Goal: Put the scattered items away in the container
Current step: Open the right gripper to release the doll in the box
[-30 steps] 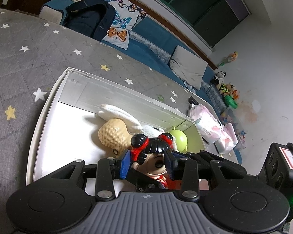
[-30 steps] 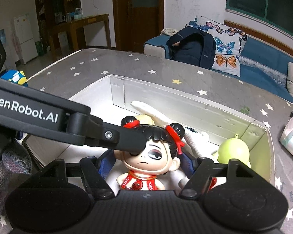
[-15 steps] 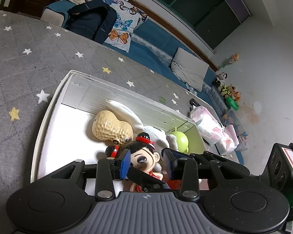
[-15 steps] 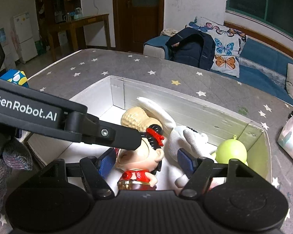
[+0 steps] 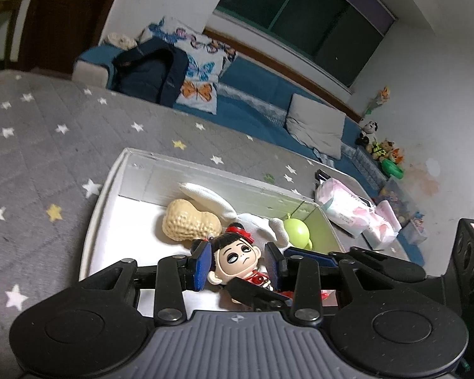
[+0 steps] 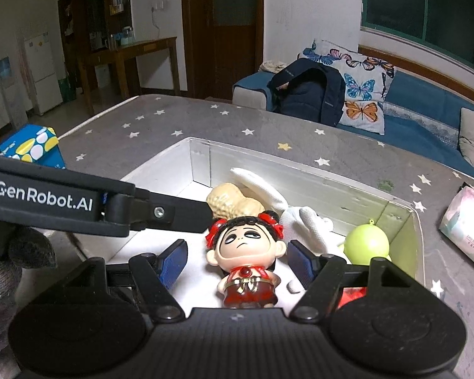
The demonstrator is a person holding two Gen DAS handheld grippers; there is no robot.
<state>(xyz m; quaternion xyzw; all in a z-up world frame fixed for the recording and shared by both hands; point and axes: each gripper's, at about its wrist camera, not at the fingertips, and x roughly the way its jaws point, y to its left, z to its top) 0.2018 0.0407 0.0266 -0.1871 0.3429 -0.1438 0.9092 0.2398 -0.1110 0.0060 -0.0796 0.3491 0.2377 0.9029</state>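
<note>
The doll point(image 6: 243, 257) lay face-up in the box point(image 6: 306, 175). Both the left gripper point(image 5: 238, 263) and right gripper point(image 6: 238, 260) stood wide around it, gripping nothing.

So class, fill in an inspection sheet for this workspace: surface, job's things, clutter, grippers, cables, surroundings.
Surface: grey star-print cover.
Job's things: white box holds doll on its back, peanut toy, white plush, green toy.
Clutter: pink packets beside the box; blue dotted box.
Grippers: left gripper and right gripper both open, flanking the doll.
Cables: nothing seen.
Surroundings: blue sofa, butterfly pillow, dark backpack.
</note>
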